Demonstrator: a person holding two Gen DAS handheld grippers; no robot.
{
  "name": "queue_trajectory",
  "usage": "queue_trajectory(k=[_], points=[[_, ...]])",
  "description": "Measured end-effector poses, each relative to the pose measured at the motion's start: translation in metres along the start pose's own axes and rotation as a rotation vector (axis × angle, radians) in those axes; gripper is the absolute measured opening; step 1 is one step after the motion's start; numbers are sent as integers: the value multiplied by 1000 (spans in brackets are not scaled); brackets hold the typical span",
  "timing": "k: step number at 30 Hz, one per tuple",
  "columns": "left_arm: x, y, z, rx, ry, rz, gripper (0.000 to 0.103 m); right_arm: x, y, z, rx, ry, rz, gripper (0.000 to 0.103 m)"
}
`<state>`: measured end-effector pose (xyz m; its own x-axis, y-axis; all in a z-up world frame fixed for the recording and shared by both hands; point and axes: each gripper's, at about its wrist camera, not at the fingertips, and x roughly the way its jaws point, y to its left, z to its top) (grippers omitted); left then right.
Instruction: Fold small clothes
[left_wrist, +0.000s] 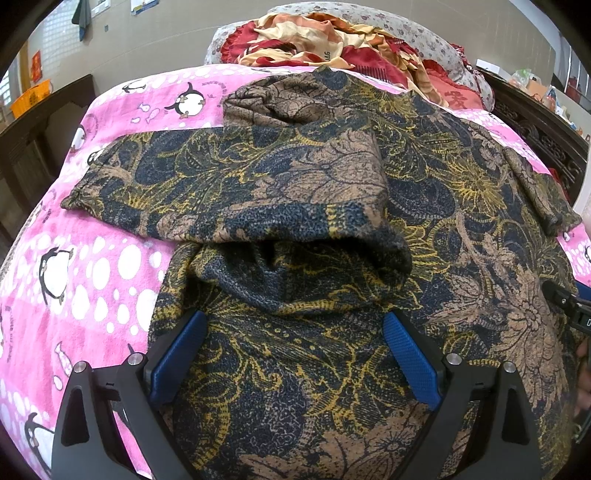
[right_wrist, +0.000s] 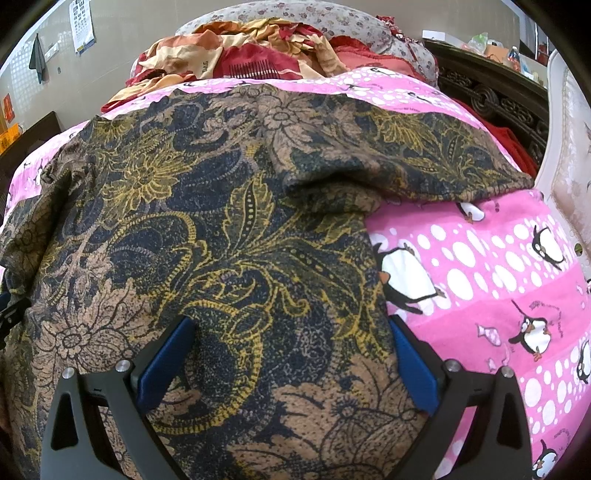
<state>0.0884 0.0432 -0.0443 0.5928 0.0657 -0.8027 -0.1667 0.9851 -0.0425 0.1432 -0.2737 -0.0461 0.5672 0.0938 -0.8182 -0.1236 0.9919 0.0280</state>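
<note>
The floral top lies spread on the pink penguin blanket, directly ahead of and beneath both tools, one sleeve already crossed over. The left hand-held gripper and right hand-held gripper hover wide open, empty. Next, likely, pinch the near hem.

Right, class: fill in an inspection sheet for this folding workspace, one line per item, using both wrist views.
Surface: pink penguin-print blanket over a bed.
Job's things: dark floral knit garment spread out, one sleeve folded across it.
Clutter: crumpled red-and-cream floral cloth and a floral pillow at the far end.
Grippers: left gripper and right gripper open above the garment, blue pads apart.
Cables: nothing seen.
Surroundings: carved dark wooden frame, beige wall.
</note>
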Motion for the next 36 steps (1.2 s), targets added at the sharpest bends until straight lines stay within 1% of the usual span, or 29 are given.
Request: queue_trajectory(k=[6,10,13,19,23,29,31,36], points=[[0,0,-1,1,3,2,81,2,4,1,-16,8,-24,103],[1,0,0,-3,5,-2,82,2,6,1,-16,8,-24,103],[1,0,0,4,1,11,82,3,7,2,-18,8,-27,103],[2,-2,-1,2,-1,21,84,2,6,2,-3,0,-6,103],[1,1,-1,-9,-4,11,84,3,5,2,-3,-1,-6,103],[3,-3,1,2,4,28,85,0,1,0,2,-9,3,103],[5,-4,2,3,9,30,87,-1,0,-1,5,-12,7,103],[9,-3,7,-4,18,14,87,-2,-1,-2,7,-14,11,103]])
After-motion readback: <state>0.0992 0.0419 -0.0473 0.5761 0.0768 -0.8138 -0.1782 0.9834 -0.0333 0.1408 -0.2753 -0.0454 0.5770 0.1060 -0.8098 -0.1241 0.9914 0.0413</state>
